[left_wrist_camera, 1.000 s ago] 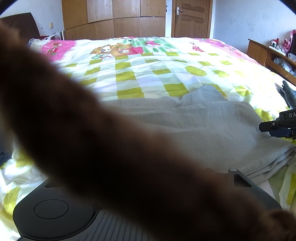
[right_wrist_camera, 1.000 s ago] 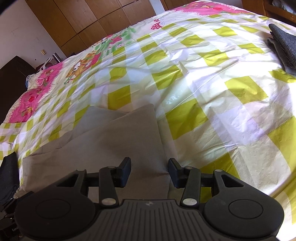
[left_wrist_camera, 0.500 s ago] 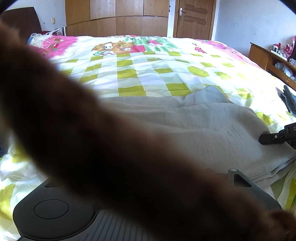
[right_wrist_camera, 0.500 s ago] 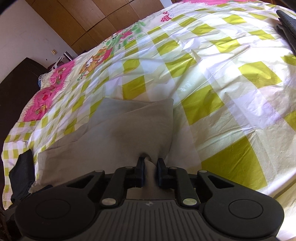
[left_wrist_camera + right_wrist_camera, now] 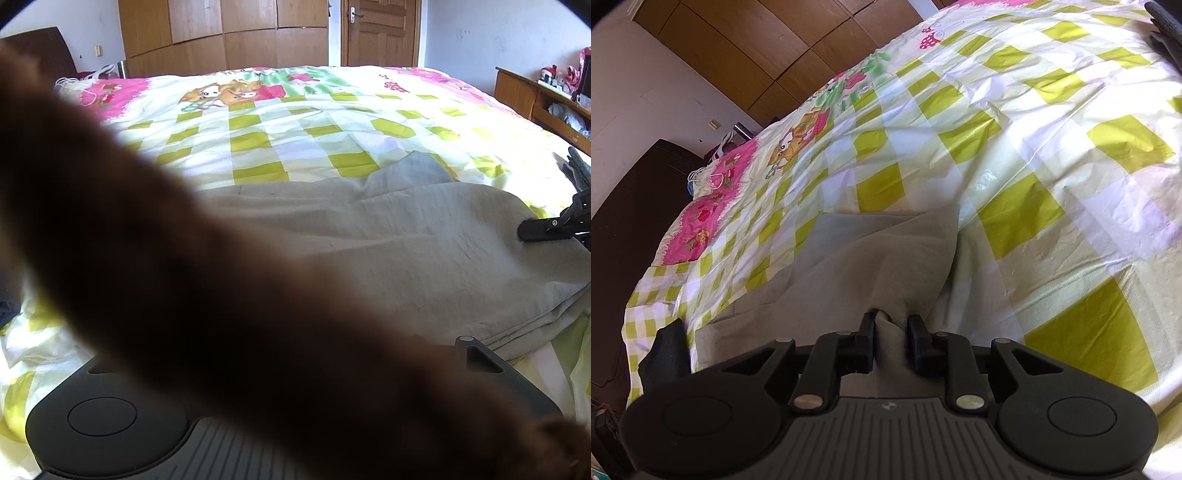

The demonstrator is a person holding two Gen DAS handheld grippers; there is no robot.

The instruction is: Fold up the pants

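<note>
Grey pants (image 5: 886,258) are lying ahead on the bed (image 5: 1071,166) as we are clenching their near edge in the right gripper (image 5: 892,332); left jaws hidden.

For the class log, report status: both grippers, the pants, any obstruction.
Right gripper shut on beige cloth pants lying on checked bedspread. Left gripper hidden: blurred brown shape covers its lens.

1 pr grey pants (image 5: 388,236), 1 bedspread (image 5: 1052,155), 2 grippers: right (image 5: 891,334), left (image 5: 465,354), 1 door (image 5: 380,33)
</note>
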